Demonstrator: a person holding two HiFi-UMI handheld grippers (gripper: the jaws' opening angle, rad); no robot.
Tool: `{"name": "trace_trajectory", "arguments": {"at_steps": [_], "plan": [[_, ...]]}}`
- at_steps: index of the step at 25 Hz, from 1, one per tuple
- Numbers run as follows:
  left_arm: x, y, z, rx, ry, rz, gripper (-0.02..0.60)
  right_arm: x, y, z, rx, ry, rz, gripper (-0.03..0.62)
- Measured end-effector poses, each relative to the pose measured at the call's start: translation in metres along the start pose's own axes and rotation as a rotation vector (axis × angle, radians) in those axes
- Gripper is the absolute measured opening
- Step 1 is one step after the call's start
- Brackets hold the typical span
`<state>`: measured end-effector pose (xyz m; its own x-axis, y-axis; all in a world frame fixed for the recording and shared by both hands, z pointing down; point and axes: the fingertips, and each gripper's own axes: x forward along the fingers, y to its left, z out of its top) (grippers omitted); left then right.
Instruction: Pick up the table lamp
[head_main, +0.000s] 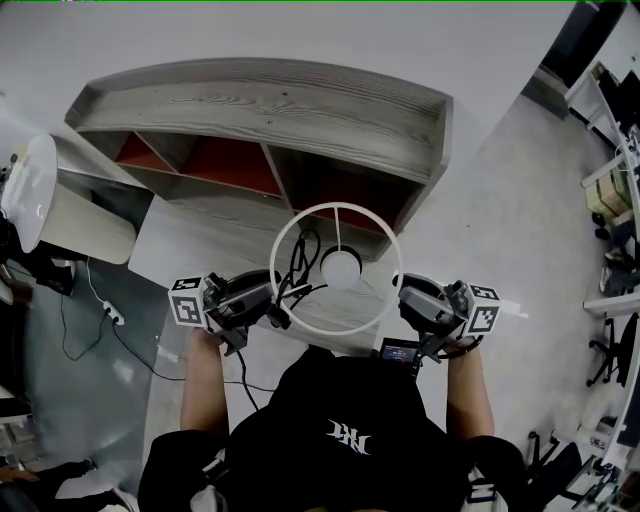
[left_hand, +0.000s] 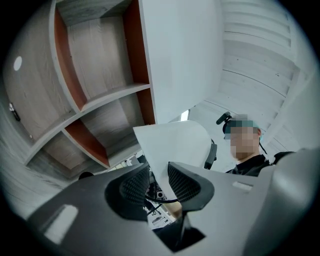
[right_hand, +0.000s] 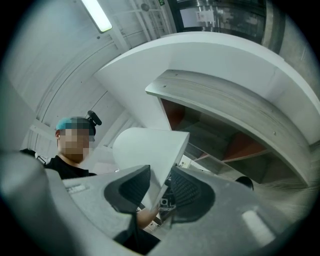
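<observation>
Shirt (head_main: 300, 410) emblem (head_main: 346, 436) illegible; left claw (left_hand: 157, 174) and right claw (right_hand: 160, 174) pinch lampshade (right_hand: 147, 145).

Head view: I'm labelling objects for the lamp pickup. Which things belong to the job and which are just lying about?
In the job: table lamp, gripped at its shade by the left gripper and the right gripper.

Lying about: grey shelf unit, another lampshade at the left, power strip on the floor.

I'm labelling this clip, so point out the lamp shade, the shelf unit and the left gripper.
lamp shade (right_hand: 147, 147), right gripper view, its white outer wall.
shelf unit (head_main: 270, 105), head view, its grey wooden top.
left gripper (left_hand: 157, 171), left gripper view, midway between its fingertips.
</observation>
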<state>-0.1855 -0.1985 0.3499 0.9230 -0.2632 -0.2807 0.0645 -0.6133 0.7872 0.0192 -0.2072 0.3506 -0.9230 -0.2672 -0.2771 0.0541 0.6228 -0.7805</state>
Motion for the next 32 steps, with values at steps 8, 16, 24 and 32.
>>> {"name": "trace_trajectory", "arguments": {"at_steps": [8, 16, 24, 32], "plan": [[0.003, -0.008, 0.004, 0.024, -0.007, -0.006, 0.114, 0.001, 0.005, 0.003, -0.017, -0.006, -0.003, 0.127], [0.003, -0.010, 0.005, 0.030, -0.005, -0.013, 0.114, 0.001, 0.007, 0.002, -0.034, -0.001, -0.002, 0.129], [0.003, -0.011, 0.005, 0.029, -0.004, -0.022, 0.114, 0.001, 0.007, 0.001, -0.041, -0.002, 0.009, 0.130], [0.001, -0.011, 0.004, 0.024, -0.009, -0.012, 0.114, 0.002, 0.005, 0.000, -0.035, 0.005, 0.007, 0.132]]}}
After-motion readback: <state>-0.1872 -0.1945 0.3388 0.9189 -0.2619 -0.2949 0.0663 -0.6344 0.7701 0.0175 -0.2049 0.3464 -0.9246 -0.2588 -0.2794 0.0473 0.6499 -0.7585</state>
